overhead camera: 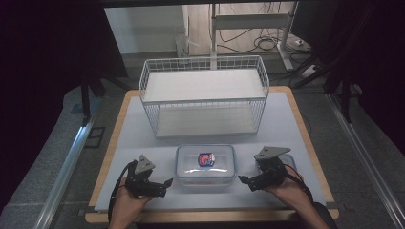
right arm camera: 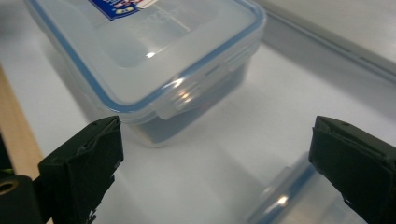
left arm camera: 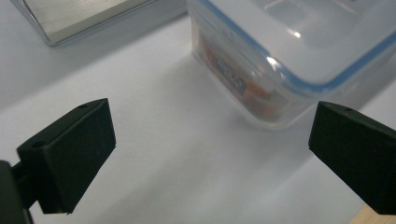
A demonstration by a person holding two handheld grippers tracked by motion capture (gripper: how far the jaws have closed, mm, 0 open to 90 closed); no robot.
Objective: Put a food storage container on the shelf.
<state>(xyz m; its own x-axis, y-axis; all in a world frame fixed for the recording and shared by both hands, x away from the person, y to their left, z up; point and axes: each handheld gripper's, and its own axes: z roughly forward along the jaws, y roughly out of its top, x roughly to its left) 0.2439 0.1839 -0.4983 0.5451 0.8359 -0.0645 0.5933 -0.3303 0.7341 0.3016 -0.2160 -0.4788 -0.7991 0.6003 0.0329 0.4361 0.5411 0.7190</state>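
Note:
A clear plastic box [overhead camera: 205,164] with a blue-sealed lid and a red and blue label lies on the white mat near the front. My left gripper [overhead camera: 165,184] rests on the mat just left of it, jaws pointing at its side. In the left gripper view the gripper [left arm camera: 210,126] is open, with the box's corner [left arm camera: 261,88] ahead and untouched. My right gripper [overhead camera: 244,180] sits just right of the box, pointing at it. Its own view shows that gripper [right arm camera: 217,140] open too, with the box's latch side [right arm camera: 196,88] in front of the jaws.
A white wire basket shelf [overhead camera: 205,95] stands behind the box at mid-table. A small clear lid or tub with a blue rim [right arm camera: 285,200] lies under the right gripper. The wooden table edge [overhead camera: 210,217] runs just below both hands.

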